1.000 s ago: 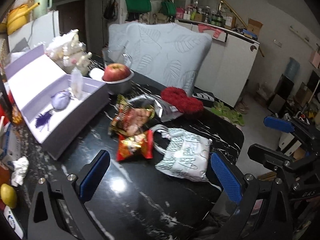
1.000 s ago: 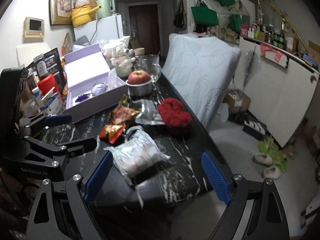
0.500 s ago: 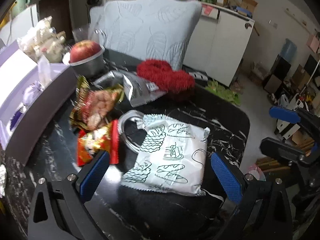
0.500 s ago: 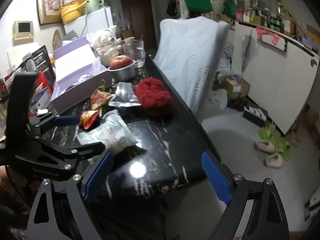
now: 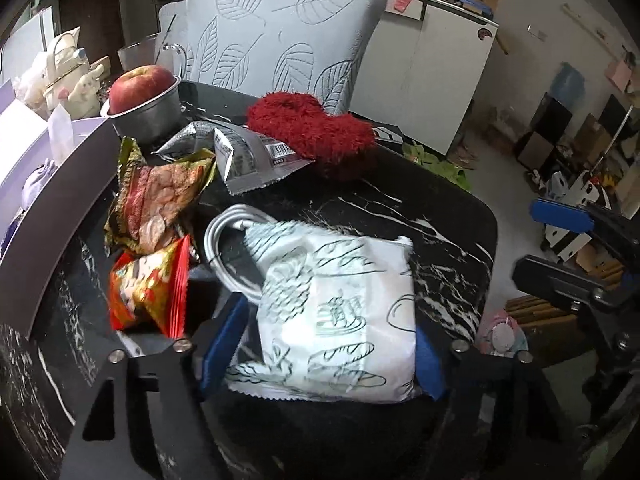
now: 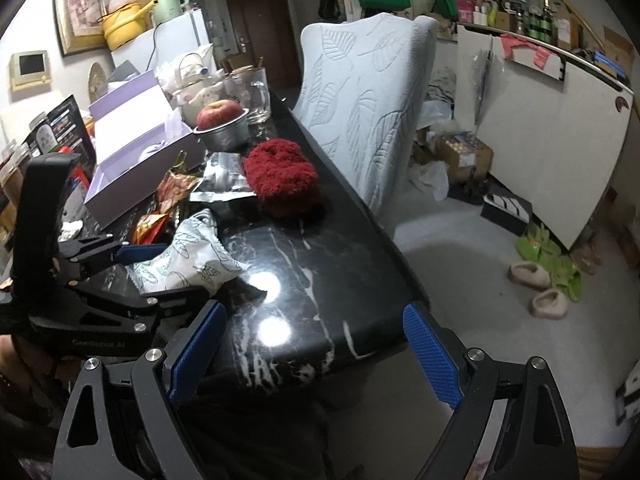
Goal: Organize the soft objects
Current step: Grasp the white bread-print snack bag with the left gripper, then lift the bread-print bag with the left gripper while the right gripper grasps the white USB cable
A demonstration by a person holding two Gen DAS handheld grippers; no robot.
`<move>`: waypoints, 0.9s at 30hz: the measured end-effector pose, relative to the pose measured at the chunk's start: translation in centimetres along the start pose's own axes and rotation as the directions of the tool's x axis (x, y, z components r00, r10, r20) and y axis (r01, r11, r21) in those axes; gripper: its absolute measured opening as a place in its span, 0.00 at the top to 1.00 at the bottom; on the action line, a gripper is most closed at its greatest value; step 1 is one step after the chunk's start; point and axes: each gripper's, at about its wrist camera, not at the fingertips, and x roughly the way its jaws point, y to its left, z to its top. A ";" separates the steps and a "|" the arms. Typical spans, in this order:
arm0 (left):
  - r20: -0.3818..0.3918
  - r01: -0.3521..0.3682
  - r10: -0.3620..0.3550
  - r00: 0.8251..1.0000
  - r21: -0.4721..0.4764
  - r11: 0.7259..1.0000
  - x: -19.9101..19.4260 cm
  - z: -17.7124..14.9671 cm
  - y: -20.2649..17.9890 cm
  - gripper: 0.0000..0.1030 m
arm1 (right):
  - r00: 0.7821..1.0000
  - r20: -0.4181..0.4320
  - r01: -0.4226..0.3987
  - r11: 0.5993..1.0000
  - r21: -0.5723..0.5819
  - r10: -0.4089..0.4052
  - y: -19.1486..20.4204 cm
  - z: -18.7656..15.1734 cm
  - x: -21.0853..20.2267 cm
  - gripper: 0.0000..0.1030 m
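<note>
A soft white packet printed with bread drawings (image 5: 344, 312) lies on the black marble table (image 5: 440, 216). My left gripper (image 5: 320, 348) is closed on it, one blue pad on each side; it also shows in the right wrist view (image 6: 188, 256). A fuzzy red heart-shaped cushion (image 5: 308, 128) lies further back on the table (image 6: 280, 176). My right gripper (image 6: 316, 356) is open and empty, over the table's near corner, right of the left gripper (image 6: 132, 276).
Snack packets (image 5: 156, 200), a silver packet (image 5: 244, 152) and a white cable (image 5: 224, 248) lie left of the white packet. An apple in a metal bowl (image 5: 140, 96), an open lilac box (image 6: 132, 148) and a glass mug (image 6: 252, 96) stand behind. A leaf-patterned cushioned chair back (image 5: 280, 36) stands at the table's far edge.
My left gripper moved forward over the white packet and its jaws closed on the packet's sides. My right gripper drew back toward the table's near corner, still open.
</note>
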 end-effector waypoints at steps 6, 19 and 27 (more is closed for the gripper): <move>0.039 0.014 -0.012 0.999 -0.040 0.999 -3.1 -1.3 1.0 0.32 | 0.999 -0.002 -0.044 0.999 -0.026 0.044 1.5 0.0 0.6 0.11; 0.045 0.003 0.007 0.999 -0.215 0.977 -6.1 -5.1 5.4 0.43 | 0.988 -0.048 -0.148 0.985 -0.083 0.145 6.4 0.8 5.4 0.12; 0.040 0.025 -0.017 0.999 -0.203 0.979 -6.5 -5.0 4.6 0.42 | 0.993 -0.027 -0.113 0.988 -0.108 0.111 6.5 1.8 5.6 0.12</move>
